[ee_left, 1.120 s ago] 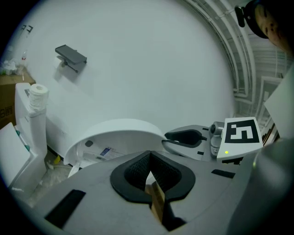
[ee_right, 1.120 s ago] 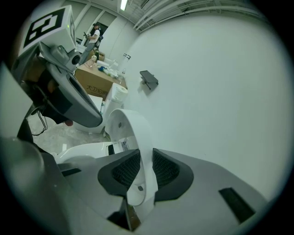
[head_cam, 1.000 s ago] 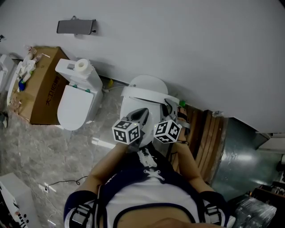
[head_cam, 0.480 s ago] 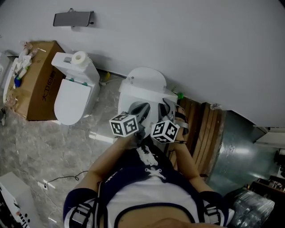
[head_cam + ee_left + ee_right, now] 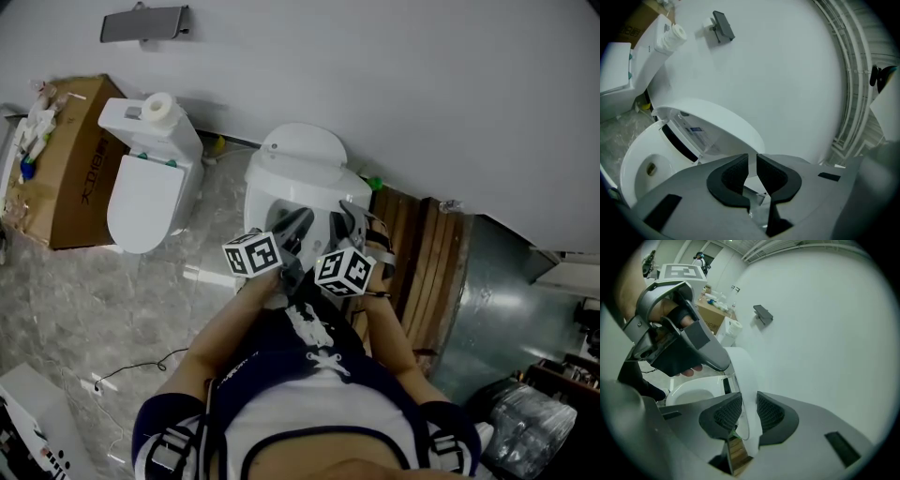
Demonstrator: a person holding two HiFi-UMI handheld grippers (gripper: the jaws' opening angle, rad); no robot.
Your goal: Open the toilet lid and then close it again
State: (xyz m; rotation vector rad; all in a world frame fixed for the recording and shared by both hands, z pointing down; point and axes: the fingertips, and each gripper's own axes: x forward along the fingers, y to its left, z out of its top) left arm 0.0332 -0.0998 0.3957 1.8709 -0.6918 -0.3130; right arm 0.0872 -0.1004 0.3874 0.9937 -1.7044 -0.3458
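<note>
Lid [image 5: 742, 373] stands raised over the bowl [image 5: 640, 157], so opening looks nearly done and closing remains. Right gripper [image 5: 749, 412] clasps its edge, jaws just easing wider. Left gripper [image 5: 753, 169] jaws have just parted, holding nothing.

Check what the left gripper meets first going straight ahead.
Likely the raised toilet lid: its rim sits right ahead of the left gripper. The jaws have just been opening; whether the rim is already between them is unclear.
</note>
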